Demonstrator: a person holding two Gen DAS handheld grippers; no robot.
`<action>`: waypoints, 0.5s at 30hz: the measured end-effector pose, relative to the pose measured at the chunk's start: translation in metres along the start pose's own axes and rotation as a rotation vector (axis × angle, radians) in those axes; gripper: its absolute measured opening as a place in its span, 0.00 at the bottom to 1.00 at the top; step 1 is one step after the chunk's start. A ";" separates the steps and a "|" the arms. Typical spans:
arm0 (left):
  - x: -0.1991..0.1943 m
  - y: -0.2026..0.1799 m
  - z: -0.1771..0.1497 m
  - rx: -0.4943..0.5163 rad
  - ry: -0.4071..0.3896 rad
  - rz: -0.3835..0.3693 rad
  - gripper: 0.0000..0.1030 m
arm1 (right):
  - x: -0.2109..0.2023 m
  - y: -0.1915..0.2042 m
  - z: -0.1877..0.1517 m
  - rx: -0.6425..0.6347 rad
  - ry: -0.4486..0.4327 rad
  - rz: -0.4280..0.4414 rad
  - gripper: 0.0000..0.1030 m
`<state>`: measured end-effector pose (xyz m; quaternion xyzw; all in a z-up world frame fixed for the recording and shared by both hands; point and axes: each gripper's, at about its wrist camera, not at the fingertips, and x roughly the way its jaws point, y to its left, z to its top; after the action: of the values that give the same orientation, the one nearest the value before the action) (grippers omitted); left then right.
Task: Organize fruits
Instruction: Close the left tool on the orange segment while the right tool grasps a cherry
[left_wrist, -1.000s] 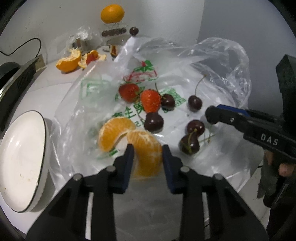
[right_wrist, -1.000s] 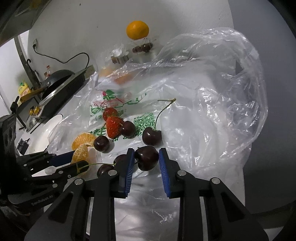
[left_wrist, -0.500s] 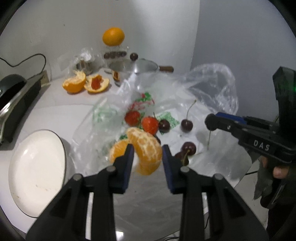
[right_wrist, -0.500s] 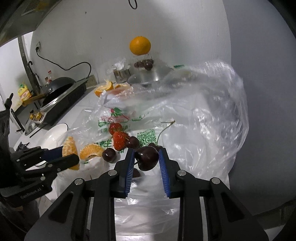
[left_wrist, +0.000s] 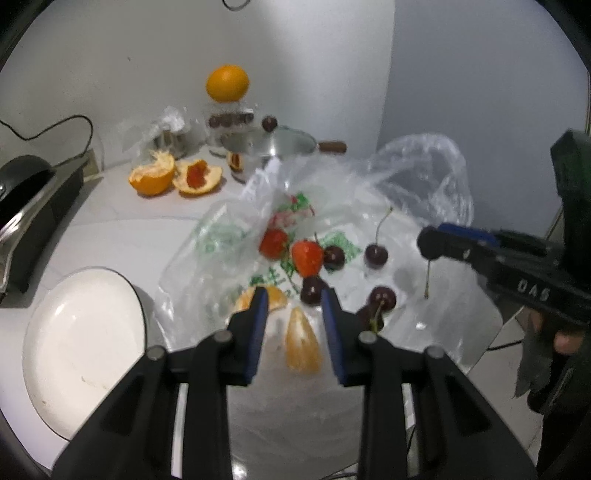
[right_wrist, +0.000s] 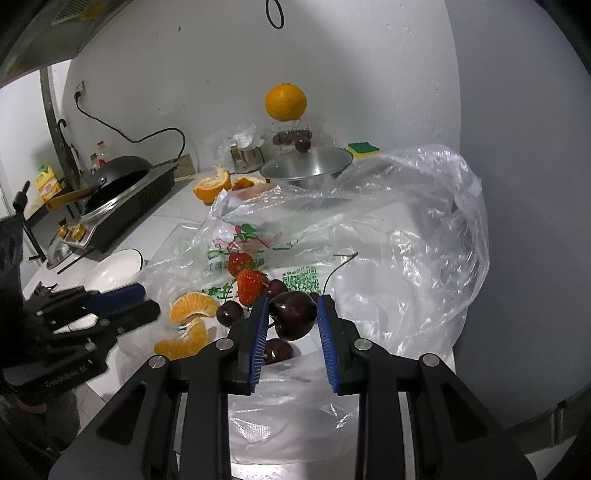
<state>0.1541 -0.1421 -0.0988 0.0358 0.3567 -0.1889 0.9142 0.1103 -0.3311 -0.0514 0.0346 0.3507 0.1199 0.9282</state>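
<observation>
Two blue-padded fingers of the right gripper (right_wrist: 291, 317) press on a dark red cherry (right_wrist: 293, 314), held clear above the clear plastic bag (right_wrist: 406, 258); in the left wrist view only the cherry's stem hanging below the fingertips can be made out. The left gripper (left_wrist: 294, 308) is parted and grips nothing; a peeled orange segment (left_wrist: 303, 347) lies on the bag below the gap, apart from both pads. A second orange segment (left_wrist: 275, 297) is partly hidden behind the left finger. Five loose dark cherries (left_wrist: 376, 255) can be counted on the bag, one half covered by the right finger of the left gripper. Two red strawberries (left_wrist: 306, 256) sit just beyond them, near the green print. A white round plate (left_wrist: 74, 343) lies left of the bag, its near edge cut off by the gripper body. Further back stand two opened orange peel halves (left_wrist: 151, 177) and one whole orange (left_wrist: 227, 83) on a blurred glass stand.
</observation>
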 end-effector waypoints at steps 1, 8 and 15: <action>0.008 -0.001 -0.004 0.004 0.034 -0.008 0.31 | 0.000 0.000 -0.001 0.000 0.003 0.000 0.28; 0.044 -0.009 -0.022 0.011 0.145 0.015 0.34 | 0.011 -0.003 -0.006 0.004 0.027 0.006 0.28; 0.058 -0.016 -0.029 0.040 0.175 0.045 0.34 | 0.015 -0.010 -0.007 0.014 0.033 0.010 0.28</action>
<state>0.1684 -0.1699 -0.1582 0.0786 0.4304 -0.1718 0.8826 0.1190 -0.3377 -0.0675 0.0408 0.3667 0.1225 0.9213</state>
